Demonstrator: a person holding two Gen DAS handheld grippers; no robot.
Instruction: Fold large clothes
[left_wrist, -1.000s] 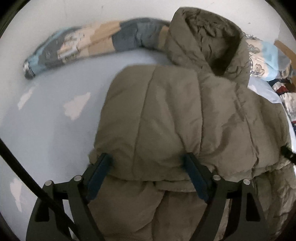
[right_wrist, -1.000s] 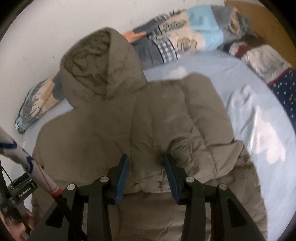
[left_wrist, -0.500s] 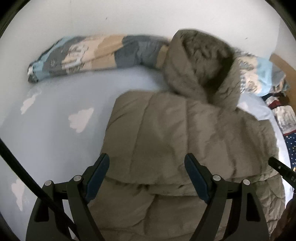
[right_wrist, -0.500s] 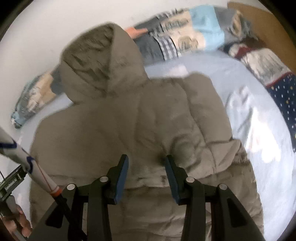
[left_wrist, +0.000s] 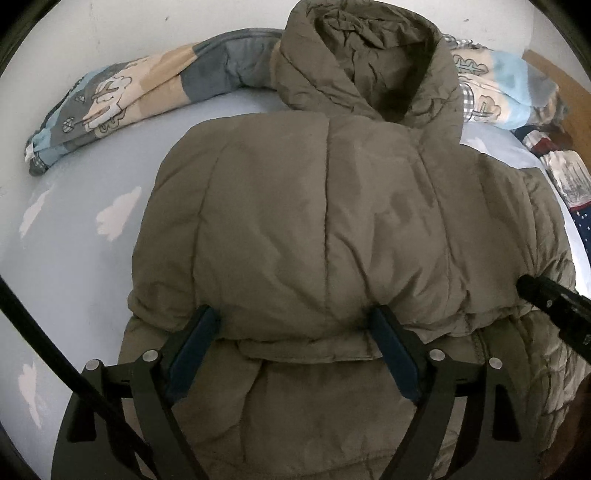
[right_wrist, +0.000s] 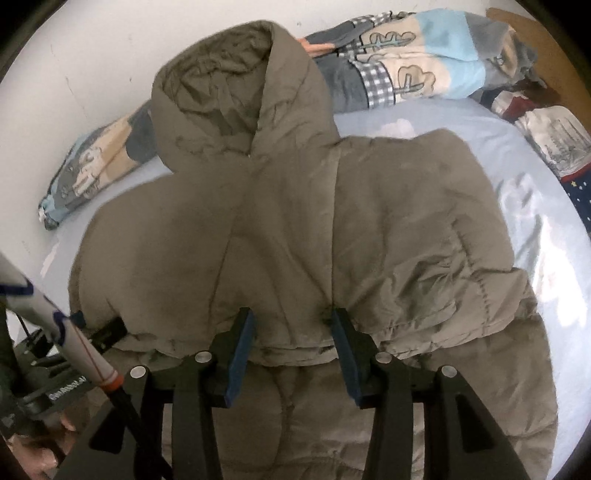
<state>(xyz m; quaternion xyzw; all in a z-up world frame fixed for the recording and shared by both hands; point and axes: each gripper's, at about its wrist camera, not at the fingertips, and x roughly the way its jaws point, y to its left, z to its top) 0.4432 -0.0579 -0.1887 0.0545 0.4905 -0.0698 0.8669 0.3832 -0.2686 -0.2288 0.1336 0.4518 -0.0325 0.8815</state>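
Note:
An olive puffer jacket (left_wrist: 325, 221) lies back-up on the bed, its hood (left_wrist: 362, 55) toward the wall. Its upper part is doubled over the lower part, making a thick folded edge near me. My left gripper (left_wrist: 293, 325) has that edge bunched between its blue pads, and the jaws are opening. In the right wrist view the same jacket (right_wrist: 295, 229) and hood (right_wrist: 229, 81) show. My right gripper (right_wrist: 291, 321) pinches the folded edge further right, with creases gathering at its pads; its jaws are opening too.
The bed sheet (left_wrist: 74, 258) is light blue with white clouds. A rolled patterned quilt (left_wrist: 147, 88) runs along the white wall behind the hood. Folded clothes (right_wrist: 554, 140) lie at the right by a wooden headboard (right_wrist: 546, 37). A hand (right_wrist: 22, 443) shows at lower left.
Both grippers have shifted across the bed with the folded edge still between their pads. The hood now sits higher in both views.

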